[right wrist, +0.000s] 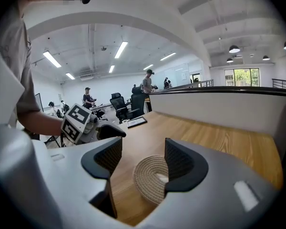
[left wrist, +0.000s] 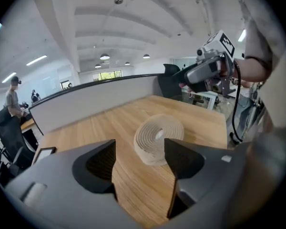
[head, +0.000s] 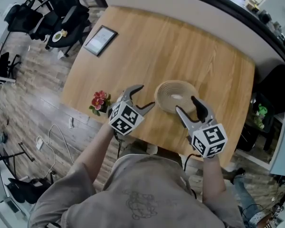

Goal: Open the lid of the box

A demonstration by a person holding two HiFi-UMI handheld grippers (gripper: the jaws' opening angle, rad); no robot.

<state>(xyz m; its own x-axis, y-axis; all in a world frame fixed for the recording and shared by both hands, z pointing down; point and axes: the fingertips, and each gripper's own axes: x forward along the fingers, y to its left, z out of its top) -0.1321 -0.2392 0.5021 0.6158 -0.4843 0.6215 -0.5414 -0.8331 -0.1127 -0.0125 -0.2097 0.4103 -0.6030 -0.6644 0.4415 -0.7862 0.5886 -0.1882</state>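
The left gripper was held low over the near edge of the desk and angled toward the round woven box. Its fingers were spread wide, bare wood was seen between them, and the box lay just beyond their tips. The right gripper was held in at the box's right side with its fingers parted. The box was seen low between them, and no pad was seen pressing on it.

On the desk, a dark framed panel was laid far back at the left and red flowers were set at the near left edge. The box was placed near the front, between the two grippers. Black office chairs were grouped on the plank floor at the left. A grey partition was seen along the desk's far side.
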